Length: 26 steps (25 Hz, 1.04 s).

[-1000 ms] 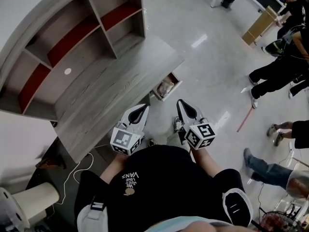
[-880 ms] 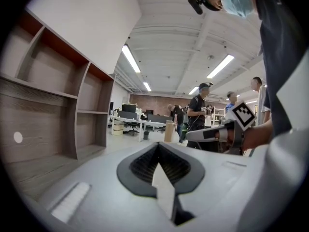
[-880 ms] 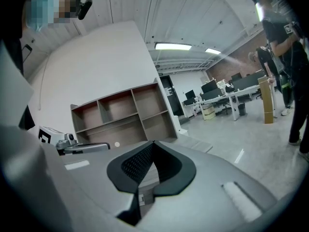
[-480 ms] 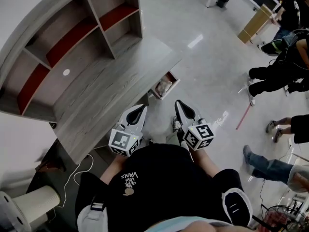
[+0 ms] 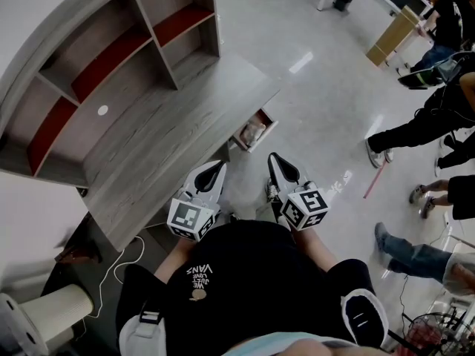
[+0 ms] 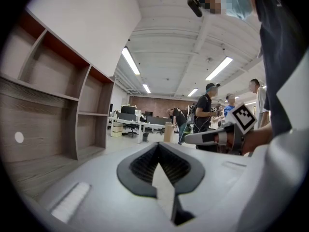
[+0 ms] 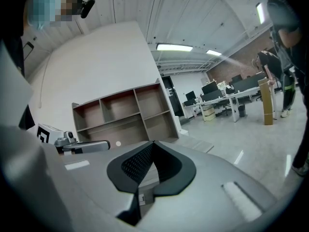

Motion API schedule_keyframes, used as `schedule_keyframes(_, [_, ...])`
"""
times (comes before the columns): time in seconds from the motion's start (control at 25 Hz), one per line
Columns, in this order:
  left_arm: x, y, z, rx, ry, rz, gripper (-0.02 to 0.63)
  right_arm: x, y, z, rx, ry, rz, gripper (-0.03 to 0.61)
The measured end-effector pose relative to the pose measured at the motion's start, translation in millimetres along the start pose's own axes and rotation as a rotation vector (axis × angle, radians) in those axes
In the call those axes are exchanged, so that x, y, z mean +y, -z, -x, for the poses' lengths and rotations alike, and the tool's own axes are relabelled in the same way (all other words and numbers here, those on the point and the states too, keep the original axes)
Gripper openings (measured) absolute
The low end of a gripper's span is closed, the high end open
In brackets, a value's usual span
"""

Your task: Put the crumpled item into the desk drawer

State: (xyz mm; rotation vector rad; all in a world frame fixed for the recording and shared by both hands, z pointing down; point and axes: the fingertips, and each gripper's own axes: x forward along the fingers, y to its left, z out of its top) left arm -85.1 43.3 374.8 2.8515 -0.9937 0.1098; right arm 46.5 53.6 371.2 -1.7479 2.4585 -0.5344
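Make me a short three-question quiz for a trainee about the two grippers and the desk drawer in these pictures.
1. True or false: the left gripper holds the crumpled item.
2. Multiple choice: the desk drawer is A) pulled open, B) pushed fully shut, C) lying on the desk top.
3. Fill in: the jaws of the left gripper and the right gripper are both ____.

Key
1. False. It holds nothing; the crumpled item lies in the desk drawer.
2. A.
3. Shut, with nothing between them.
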Motion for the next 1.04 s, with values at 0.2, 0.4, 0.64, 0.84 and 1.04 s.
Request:
schedule_keyframes(0.2, [-0.2,2.5,-1.5,0.009,0.001,-0.006,0.052,-0.3,5.2,-1.9,0.017,0.001,0.003,0.002])
schedule_keyframes(0.4, [-3.0,1.2,-1.5,0.002,0.005,0.007,0.052,-0.2,5.7,-1.7,0.022,-0.001,0.005,0.002])
schedule_keyframes(0.64, [-2.2,3.3,-0.8,0.007,-0.001,0.009,0.052,-1.5,6.4,-2.4,0.026,0.0,0.004,0.002])
schedule_keyframes(0.84, [-3.6,3.9,-0.4,0.011,0.002,0.006,0.052,-1.1,8.7,-1.5,0.03,-0.003,0.004,0.002])
schedule_keyframes(1.04, [-4.0,4.6,-3.4,0.014,0.006,0.01,0.052,-3.4,8.4,-4.2,0.036,-0.005,0.003,0.002])
